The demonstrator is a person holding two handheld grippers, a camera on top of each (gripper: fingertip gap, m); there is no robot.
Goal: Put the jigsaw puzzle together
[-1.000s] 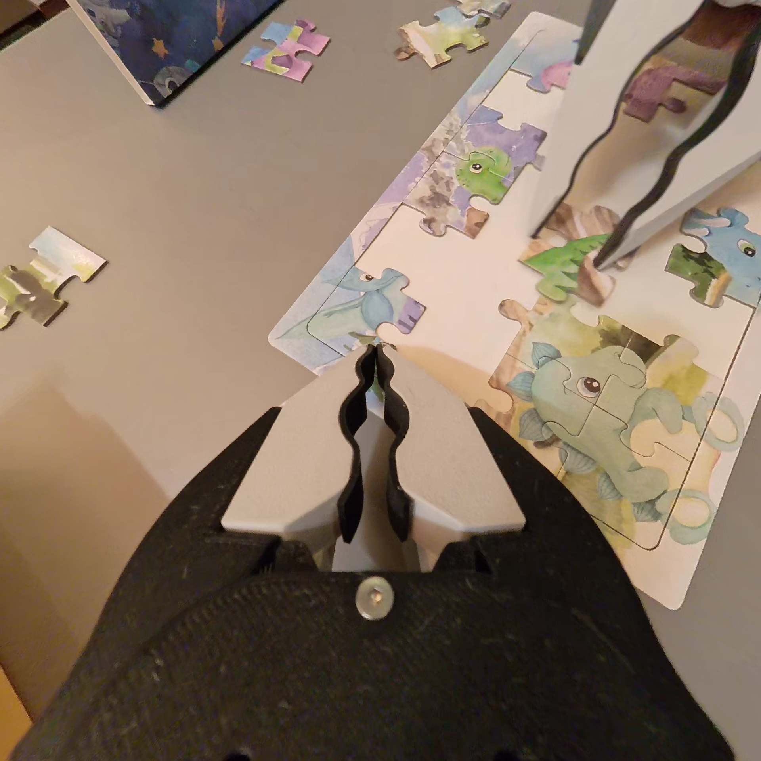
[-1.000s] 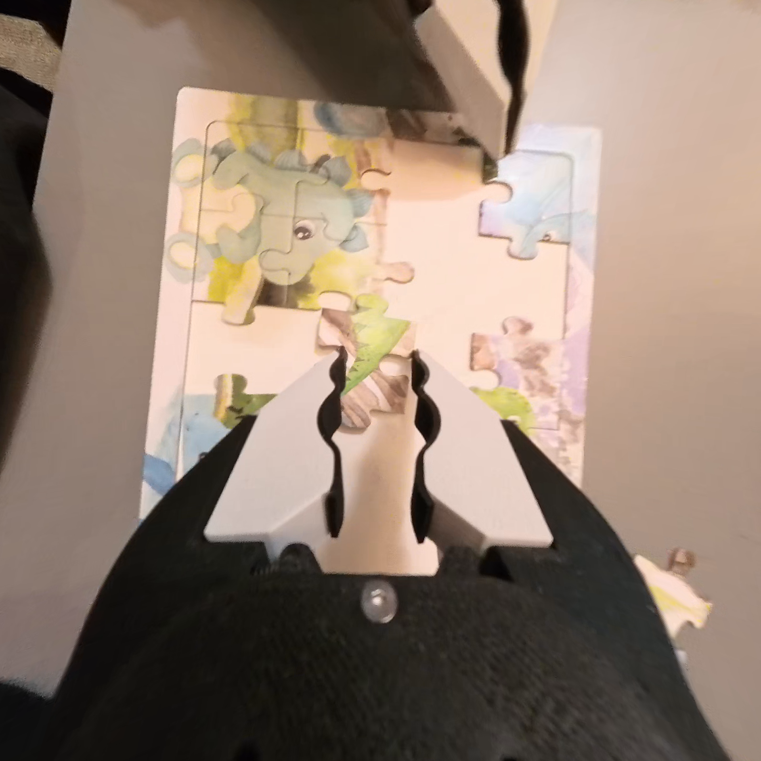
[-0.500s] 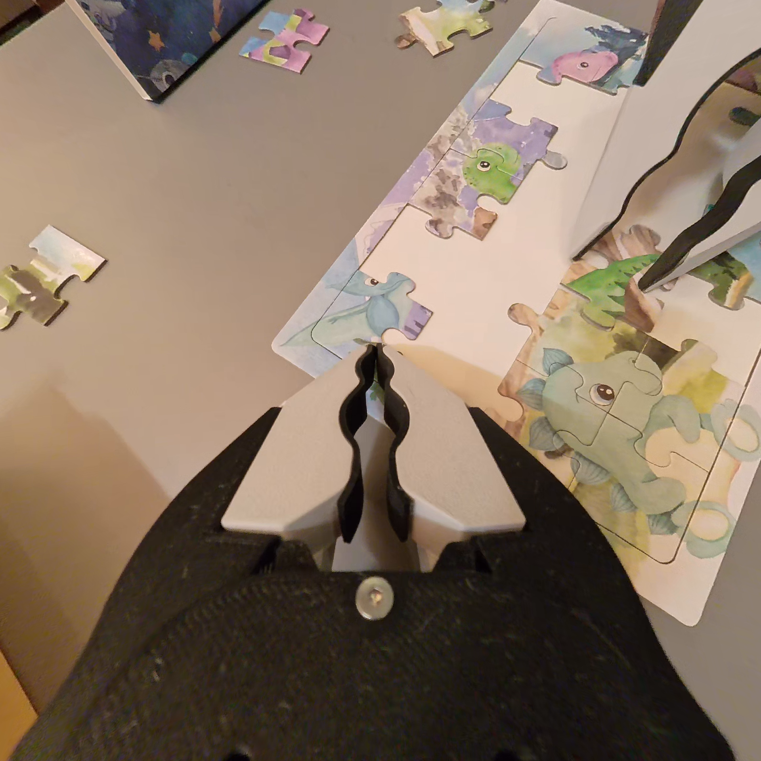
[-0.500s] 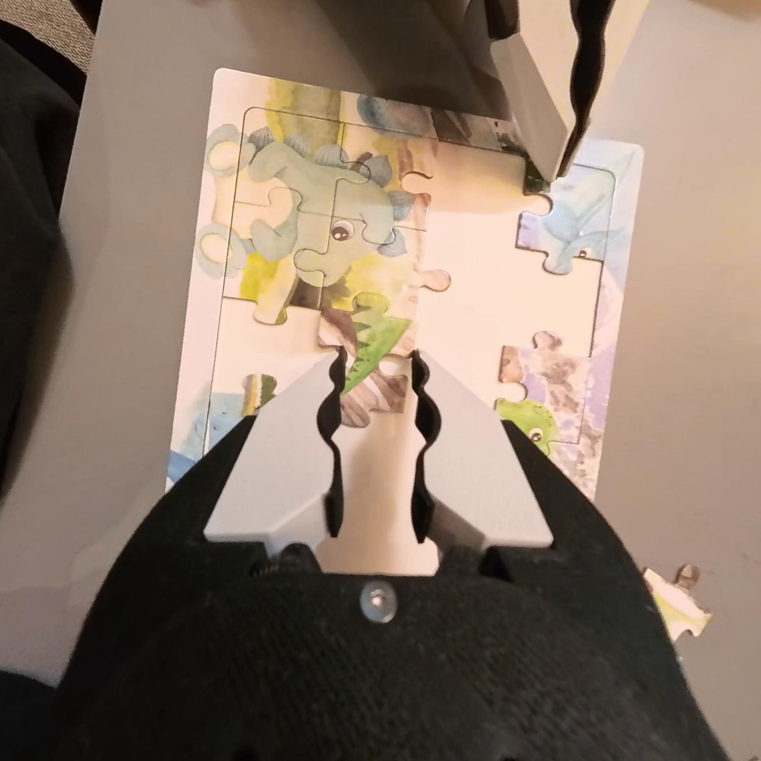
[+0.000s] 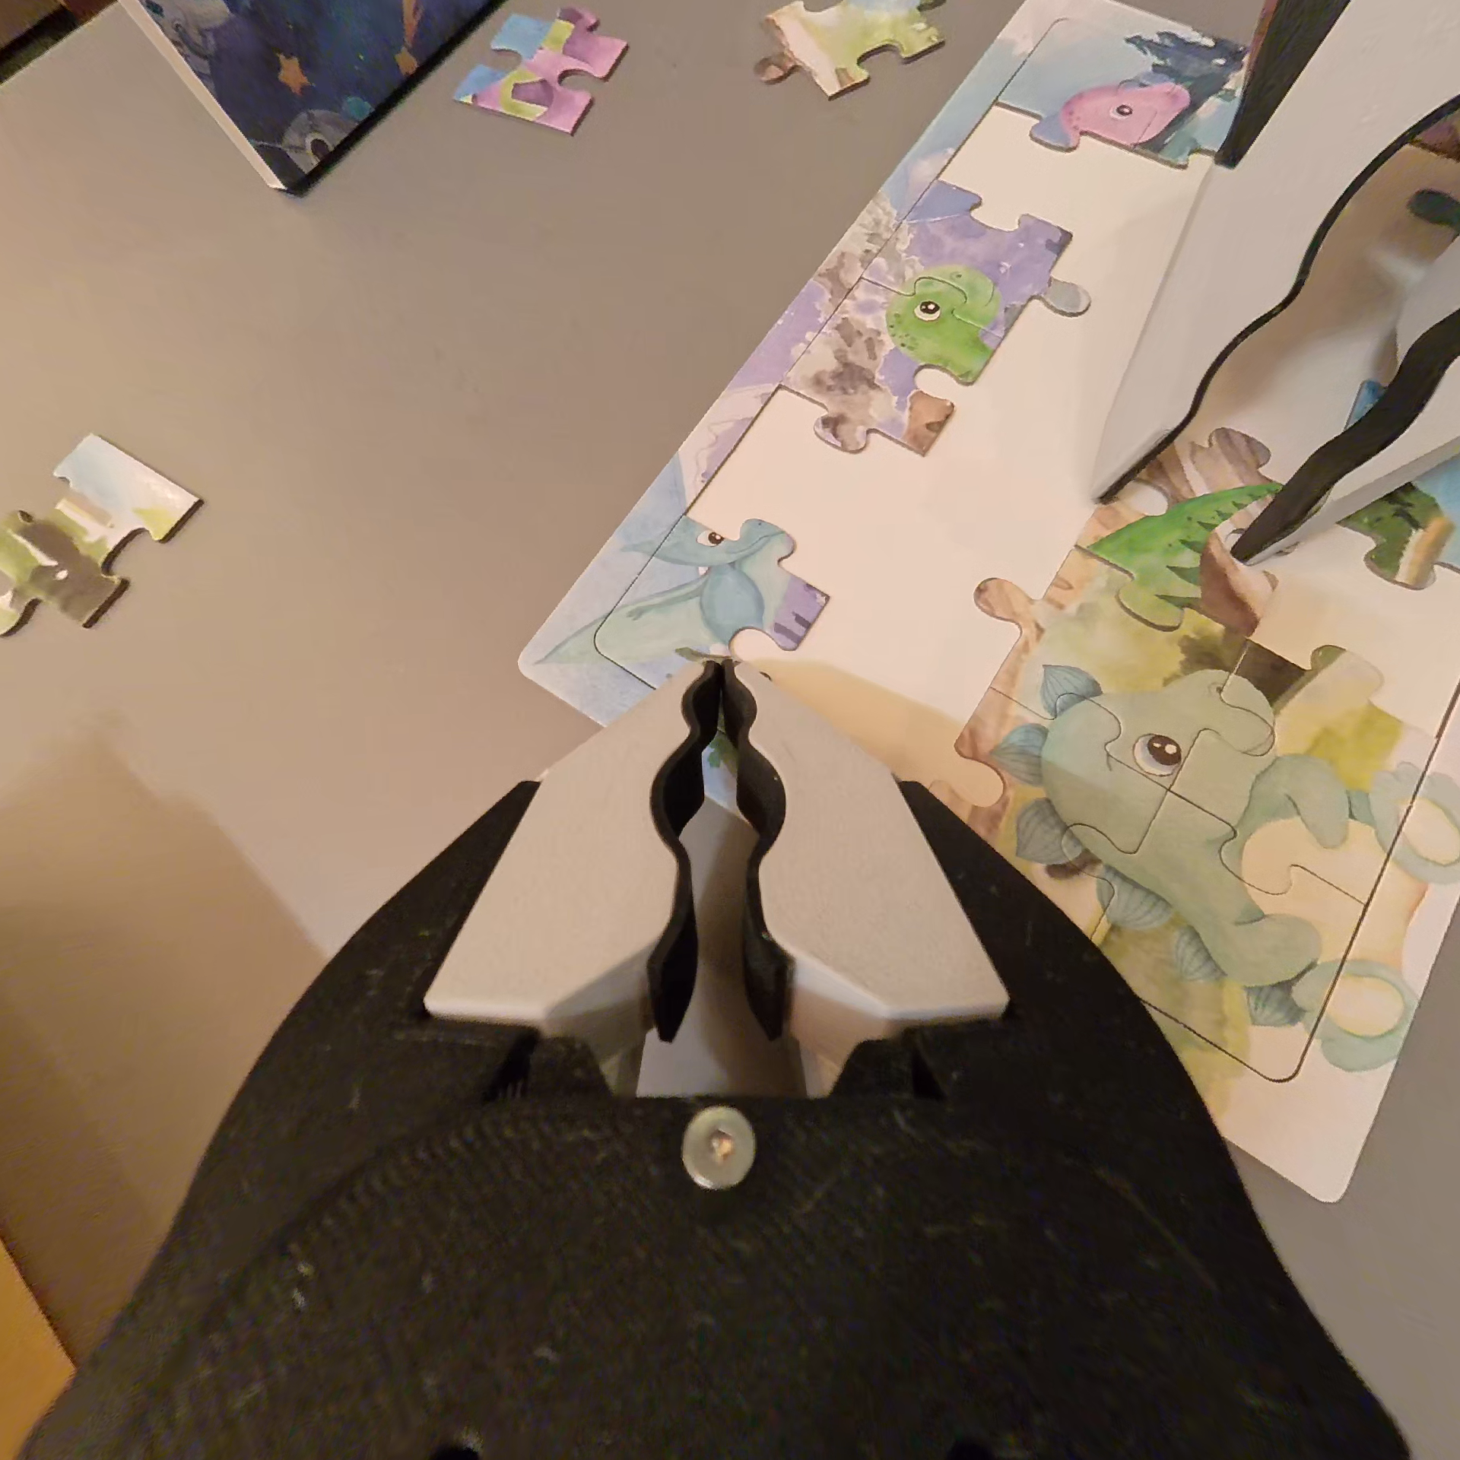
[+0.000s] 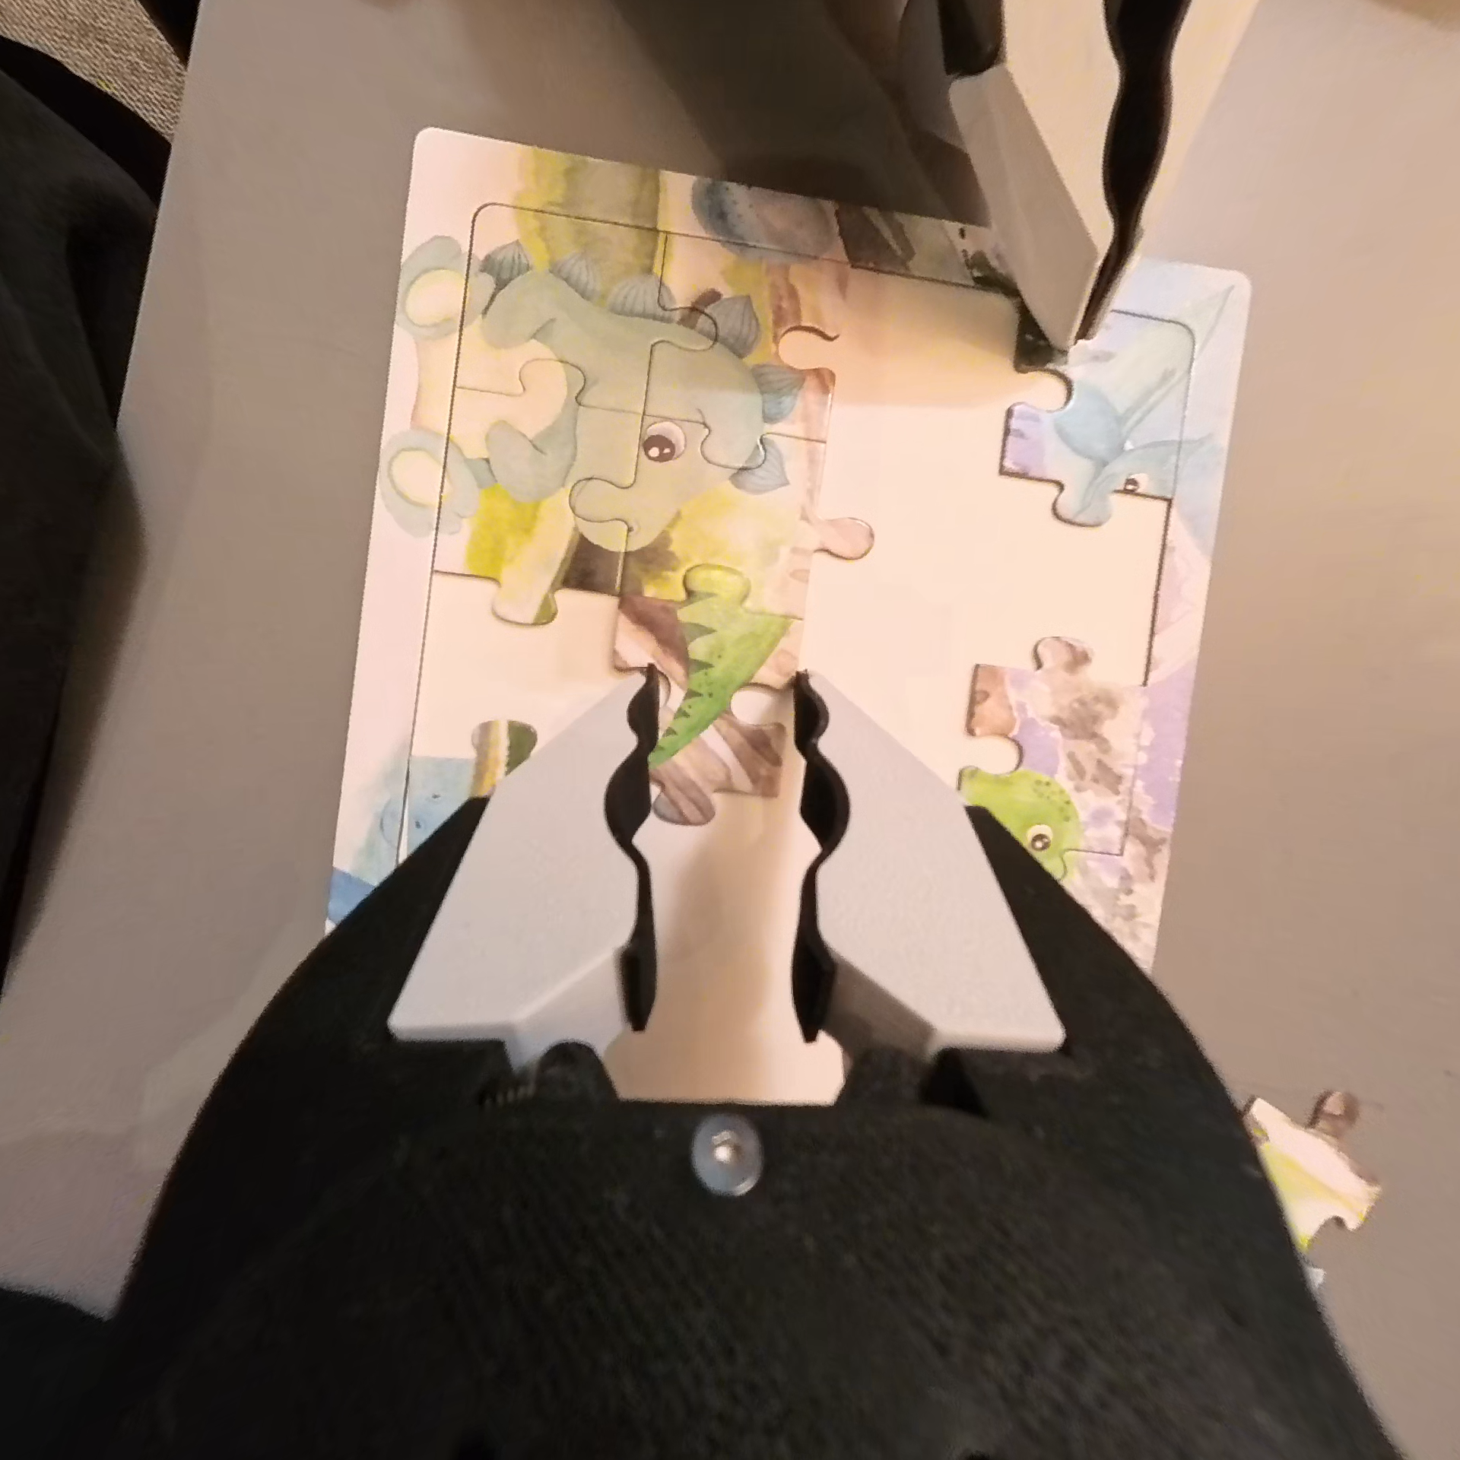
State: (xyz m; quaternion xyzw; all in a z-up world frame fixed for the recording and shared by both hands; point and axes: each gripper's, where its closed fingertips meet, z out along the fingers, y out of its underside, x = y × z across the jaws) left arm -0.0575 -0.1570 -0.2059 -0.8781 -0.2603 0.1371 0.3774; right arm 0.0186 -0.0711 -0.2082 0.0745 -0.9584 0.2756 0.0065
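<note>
The step in hand looks like seating the cardboard puzzle piece with the green spiky tail and brown rock (image 6: 715,671) into the white cardboard puzzle tray (image 6: 908,632), just below the finished pale-green dinosaur cluster (image 6: 616,427). To do it well, the piece's top knob should be nudged square into the notch of the cluster and pressed flat, with the tray kept from sliding on the grey table (image 5: 355,355). The right gripper (image 6: 727,679) is spread about as wide as the piece, its tips at the piece's two side edges; I cannot tell whether they touch or grip it. The left gripper (image 5: 720,671) has its tips pressed together with nothing visible between them, and they rest on the tray's near-left corner beside the seated blue flying-reptile piece (image 5: 727,585), seemingly pinning the tray. Loose pieces lie on the table to the left (image 5: 87,545) and farther off (image 5: 545,71).
</note>
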